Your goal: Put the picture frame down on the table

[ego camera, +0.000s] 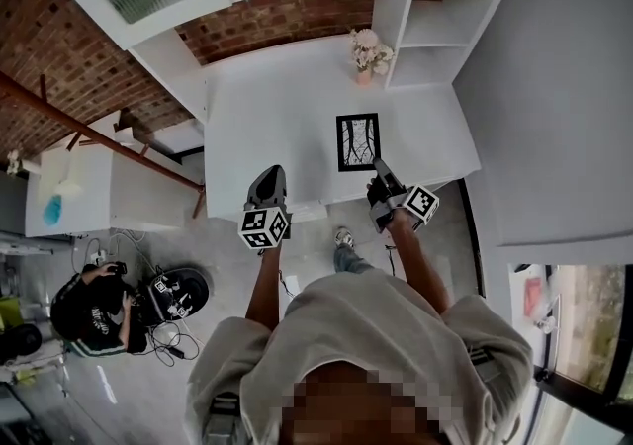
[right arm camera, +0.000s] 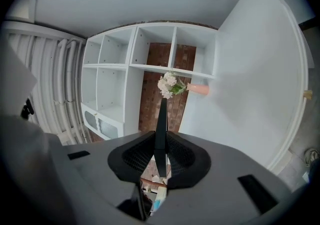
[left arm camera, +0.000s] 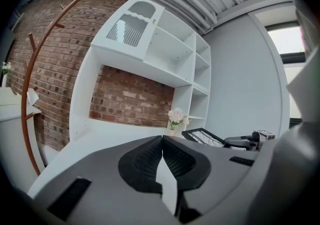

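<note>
The right gripper (ego camera: 382,174) grasps the black rectangular picture frame (ego camera: 357,141) by its near edge, over the white table (ego camera: 267,107), at six o'clock from the pale flowers (ego camera: 370,55). At the frame's eight o'clock, the left gripper (ego camera: 268,179) is clenched on nothing.

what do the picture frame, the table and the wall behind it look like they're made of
Picture frame: thin black border, matte, no grain visible; painted wood or plastic, can't tell which.
Table: smooth plain white, faint even sheen, probably painted or laminated board.
Wall behind it: bare red-brown brick, rough, pale mortar lines.
</note>
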Demonstrator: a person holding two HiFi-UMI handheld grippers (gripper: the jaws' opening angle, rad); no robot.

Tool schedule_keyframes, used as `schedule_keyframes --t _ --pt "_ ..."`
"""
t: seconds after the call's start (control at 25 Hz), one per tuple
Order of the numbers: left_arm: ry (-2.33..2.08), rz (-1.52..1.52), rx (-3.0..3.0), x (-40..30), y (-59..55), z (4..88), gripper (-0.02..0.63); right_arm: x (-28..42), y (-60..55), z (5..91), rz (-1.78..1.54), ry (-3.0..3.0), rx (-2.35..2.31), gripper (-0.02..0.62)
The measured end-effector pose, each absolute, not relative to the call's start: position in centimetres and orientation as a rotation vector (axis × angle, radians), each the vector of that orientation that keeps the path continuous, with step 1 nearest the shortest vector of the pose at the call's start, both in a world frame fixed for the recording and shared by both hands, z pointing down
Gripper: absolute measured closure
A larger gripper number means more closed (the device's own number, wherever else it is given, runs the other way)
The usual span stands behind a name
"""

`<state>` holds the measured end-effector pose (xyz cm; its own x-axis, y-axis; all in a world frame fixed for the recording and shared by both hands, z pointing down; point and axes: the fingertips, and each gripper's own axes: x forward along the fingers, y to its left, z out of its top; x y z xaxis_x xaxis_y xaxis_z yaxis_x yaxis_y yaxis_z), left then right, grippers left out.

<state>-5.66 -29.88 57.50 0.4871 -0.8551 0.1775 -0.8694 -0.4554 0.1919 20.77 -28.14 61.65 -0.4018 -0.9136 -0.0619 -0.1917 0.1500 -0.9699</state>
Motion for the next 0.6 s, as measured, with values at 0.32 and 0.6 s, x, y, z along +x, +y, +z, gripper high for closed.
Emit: schedule_keyframes --t 0.32,0.6 --pt "-1.486 0.083 2.468 -3.5 -37.6 57.5 0.589 21.4 -36.1 62.0 -1.346 1.748 -1.026 0.509" --pt "-1.518 0.082 2.439 -3.3 -41.5 58.1 0.589 21.2 -40.7 62.8 -1.383 1.794 -1.015 0.509"
